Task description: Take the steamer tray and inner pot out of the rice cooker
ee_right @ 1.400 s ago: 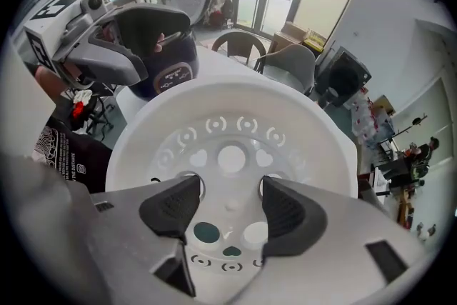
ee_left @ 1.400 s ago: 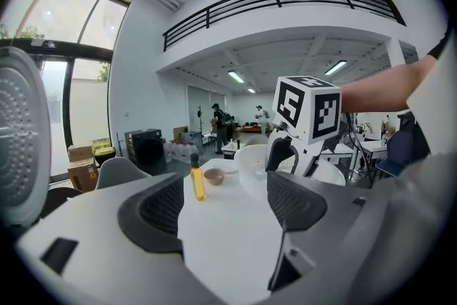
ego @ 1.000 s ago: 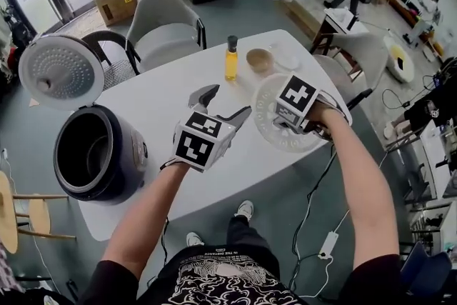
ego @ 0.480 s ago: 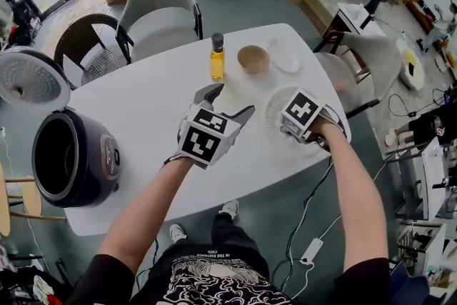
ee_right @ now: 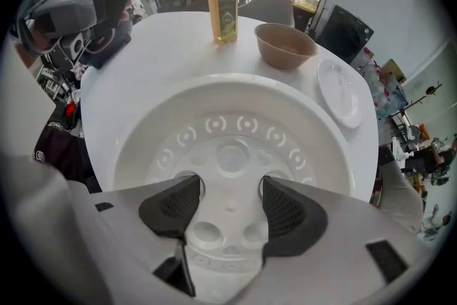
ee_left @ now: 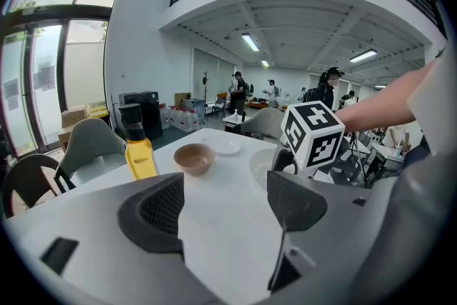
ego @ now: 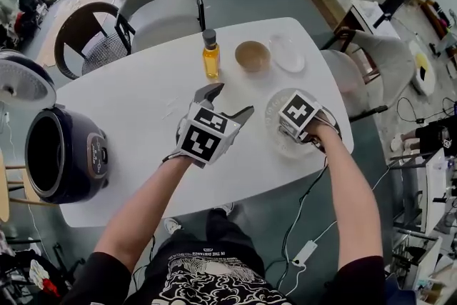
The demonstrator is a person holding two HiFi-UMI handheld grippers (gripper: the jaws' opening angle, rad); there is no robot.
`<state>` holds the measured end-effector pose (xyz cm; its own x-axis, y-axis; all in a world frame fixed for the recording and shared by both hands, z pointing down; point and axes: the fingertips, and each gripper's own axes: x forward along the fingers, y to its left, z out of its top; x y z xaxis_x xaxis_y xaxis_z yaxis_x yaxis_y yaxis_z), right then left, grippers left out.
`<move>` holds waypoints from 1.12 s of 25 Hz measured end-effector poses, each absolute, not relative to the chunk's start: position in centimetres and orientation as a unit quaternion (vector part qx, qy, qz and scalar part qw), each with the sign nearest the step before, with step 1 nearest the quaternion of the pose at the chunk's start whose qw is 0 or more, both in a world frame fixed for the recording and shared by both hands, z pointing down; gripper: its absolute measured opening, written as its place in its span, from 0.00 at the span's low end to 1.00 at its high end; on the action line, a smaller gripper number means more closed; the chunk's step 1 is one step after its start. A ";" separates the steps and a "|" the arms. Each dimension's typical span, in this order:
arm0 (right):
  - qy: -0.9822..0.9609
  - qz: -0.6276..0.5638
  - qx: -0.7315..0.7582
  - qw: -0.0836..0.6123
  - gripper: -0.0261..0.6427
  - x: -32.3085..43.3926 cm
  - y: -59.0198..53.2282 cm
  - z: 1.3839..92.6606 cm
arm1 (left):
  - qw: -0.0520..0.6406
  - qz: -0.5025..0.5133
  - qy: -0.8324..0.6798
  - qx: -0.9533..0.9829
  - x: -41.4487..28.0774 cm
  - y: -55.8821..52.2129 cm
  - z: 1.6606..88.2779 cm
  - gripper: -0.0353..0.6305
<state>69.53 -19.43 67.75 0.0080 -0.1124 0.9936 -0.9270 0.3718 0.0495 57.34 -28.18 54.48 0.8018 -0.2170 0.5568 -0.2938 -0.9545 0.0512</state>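
The white steamer tray (ego: 277,139) (ee_right: 235,125), round with holes in its floor, is low over the right part of the white table (ego: 128,103); I cannot tell whether it rests there. My right gripper (ego: 300,126) (ee_right: 230,207) points straight down into it, its fingertips at two centre holes, shut on the strip between them. My left gripper (ego: 232,100) (ee_left: 225,207) hovers open and empty over the table's middle. The dark rice cooker (ego: 61,157) stands at the table's left end with its lid (ego: 21,82) up. Its inner pot (ego: 44,153) shows as a dark hollow.
At the table's far side stand a yellow oil bottle (ego: 210,53) (ee_left: 139,146), a brown bowl (ego: 253,56) (ee_right: 285,45) and a small white plate (ego: 288,53) (ee_right: 339,93). Grey chairs (ego: 161,0) sit beyond the table. A cable runs over the floor at the right.
Both grippers have come down toward the table. The steamer tray has sunk with the right gripper, from raised to low over the table's right part. The cooker now sits farther left in view.
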 end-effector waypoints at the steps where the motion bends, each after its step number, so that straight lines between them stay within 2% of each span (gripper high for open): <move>1: -0.605 0.361 0.429 0.565 0.47 69.7 -19.6 68.1 | 0.069 0.286 -0.138 0.946 57.4 -28.3 54.8 0.59; 12: -0.608 0.347 0.423 0.575 0.47 70.9 -20.4 69.2 | 0.079 0.298 -0.155 0.939 57.3 -29.0 56.0 0.59; 18: -0.628 0.374 0.414 0.542 0.47 69.5 -19.7 69.5 | 0.084 0.293 -0.152 0.940 57.4 -28.7 55.6 0.59; 22: -0.625 0.369 0.418 0.546 0.47 69.1 -19.7 69.3 | 0.083 0.291 -0.159 0.940 56.4 -29.2 55.4 0.59; 28: -0.642 0.351 0.434 0.526 0.47 68.2 -20.7 66.0 | 0.079 0.280 -0.183 0.939 54.5 -29.9 53.0 0.59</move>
<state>68.21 -20.67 66.02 -0.0707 -0.1874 0.9797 -0.9263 0.3768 0.0052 54.48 -29.89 53.05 0.7765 -0.2993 0.5545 -0.3879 -0.9205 0.0462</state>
